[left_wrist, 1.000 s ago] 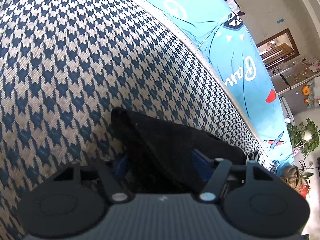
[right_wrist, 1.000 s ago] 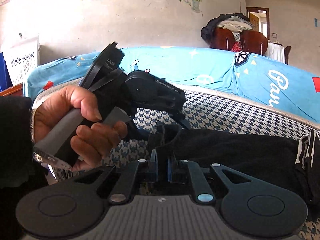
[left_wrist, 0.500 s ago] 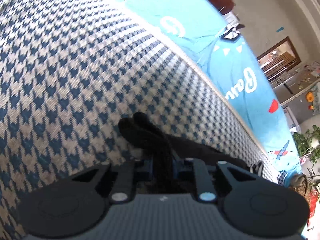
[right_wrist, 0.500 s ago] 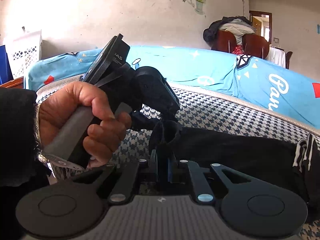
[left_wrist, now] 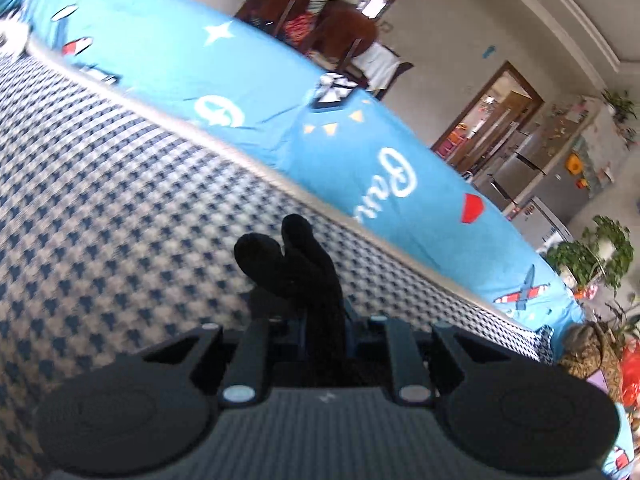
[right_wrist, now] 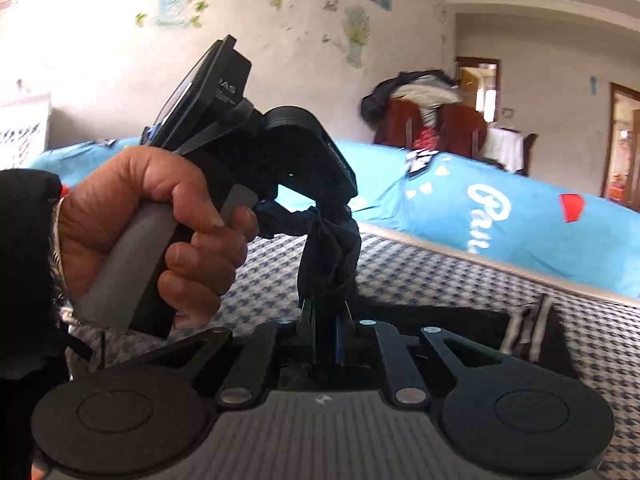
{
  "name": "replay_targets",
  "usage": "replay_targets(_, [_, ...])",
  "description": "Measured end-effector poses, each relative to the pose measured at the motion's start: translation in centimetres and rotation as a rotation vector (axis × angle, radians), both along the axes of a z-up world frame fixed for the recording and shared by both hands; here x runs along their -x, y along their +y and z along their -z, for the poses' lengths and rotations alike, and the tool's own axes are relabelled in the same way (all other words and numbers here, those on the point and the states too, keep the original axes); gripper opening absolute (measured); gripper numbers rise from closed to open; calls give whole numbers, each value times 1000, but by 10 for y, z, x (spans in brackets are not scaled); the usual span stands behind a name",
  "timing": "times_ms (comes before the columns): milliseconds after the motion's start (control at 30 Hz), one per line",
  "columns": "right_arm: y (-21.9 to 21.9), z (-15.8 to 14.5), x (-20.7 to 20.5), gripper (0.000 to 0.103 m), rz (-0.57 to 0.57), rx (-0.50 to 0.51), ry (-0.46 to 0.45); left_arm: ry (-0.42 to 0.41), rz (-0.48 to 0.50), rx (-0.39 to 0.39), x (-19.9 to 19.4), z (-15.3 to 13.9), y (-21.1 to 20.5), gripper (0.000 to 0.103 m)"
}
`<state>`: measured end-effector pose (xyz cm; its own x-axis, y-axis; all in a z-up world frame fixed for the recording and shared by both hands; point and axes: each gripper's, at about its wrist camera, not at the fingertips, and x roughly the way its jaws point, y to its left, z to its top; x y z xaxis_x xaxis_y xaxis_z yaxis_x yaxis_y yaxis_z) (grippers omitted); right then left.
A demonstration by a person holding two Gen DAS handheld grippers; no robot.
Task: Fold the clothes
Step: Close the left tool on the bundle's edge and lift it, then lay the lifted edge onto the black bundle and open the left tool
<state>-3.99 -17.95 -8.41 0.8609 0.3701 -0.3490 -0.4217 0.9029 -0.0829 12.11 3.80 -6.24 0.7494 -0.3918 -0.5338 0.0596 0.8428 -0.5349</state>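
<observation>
— Where the black garment (right_wrist: 332, 248) is bunched above the checked cover (left_wrist: 120, 200), by what is it gripped?
— It is clamped by the left gripper (left_wrist: 324, 320) and the right gripper (right_wrist: 326, 320); the rest is spread to the right.

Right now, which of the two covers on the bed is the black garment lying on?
The houndstooth cover, checked blue and white. The black garment lies across it; the plain turquoise printed cover sits behind, untouched.
</observation>
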Motion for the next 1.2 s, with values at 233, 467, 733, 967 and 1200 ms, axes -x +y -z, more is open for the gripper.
replay_targets(233, [-54,-7,-6,10,151,-72,-25,-32,96,-25,-11,-18,-72,15])
replay_targets(467, [-98,-13,-8,10,303,-117,-47,-43,198,-56,-28,-20,-145,16])
replay_targets(733, [-130,-4,-14,10,452,-131,14,10,290,-80,-52,11,-199,16])
replay_targets(967, [-157,7,-18,15,653,-174,125,15,304,-72,-55,19,-210,49])
replay_targets(1200, [-182,6,-6,17,765,-289,173,-30,291,-93,-47,-6,-189,60])
